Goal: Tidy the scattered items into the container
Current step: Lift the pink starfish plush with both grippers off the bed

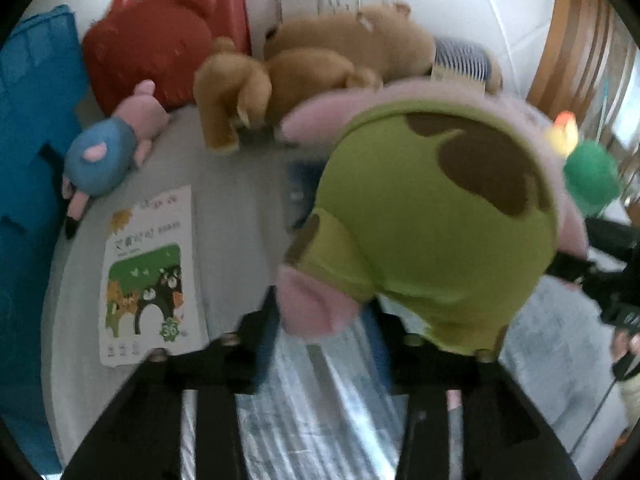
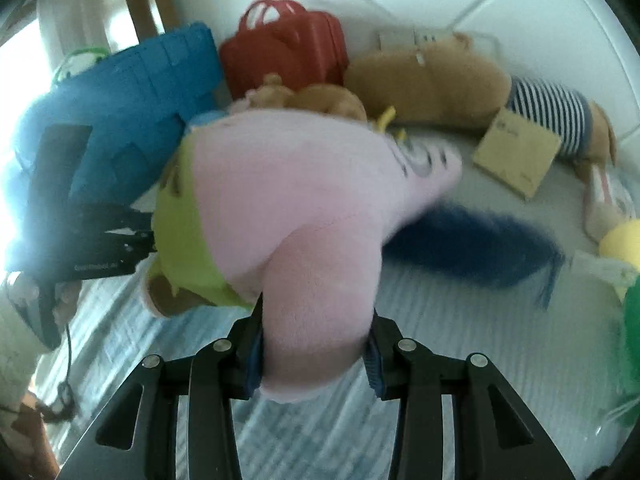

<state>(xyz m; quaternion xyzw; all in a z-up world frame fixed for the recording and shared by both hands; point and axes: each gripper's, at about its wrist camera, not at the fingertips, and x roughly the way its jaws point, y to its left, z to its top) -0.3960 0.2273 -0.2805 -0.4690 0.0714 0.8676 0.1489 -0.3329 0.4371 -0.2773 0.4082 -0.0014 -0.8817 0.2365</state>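
We hold the pink plush pig [image 2: 296, 184] between us above the bed, the right gripper [image 2: 316, 344] pinching a leg. The left gripper [image 1: 324, 320] has its jaws loosely around another limb, apparently slackened. It looks soft, light and floppy, so we should grip the limbs for the blue basket [image 2: 132, 92].

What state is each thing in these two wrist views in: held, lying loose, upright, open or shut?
Pink plush in green outfit: lifted, held at both ends.
Right hand-held gripper: shut on a pink limb of the plush.
Left hand-held gripper: around another pink limb; grip unclear.
Blue container: tipped on its side.
Red case: shut, lying loose.
Small pig plush: lying loose.
Booklet: flat, closed.
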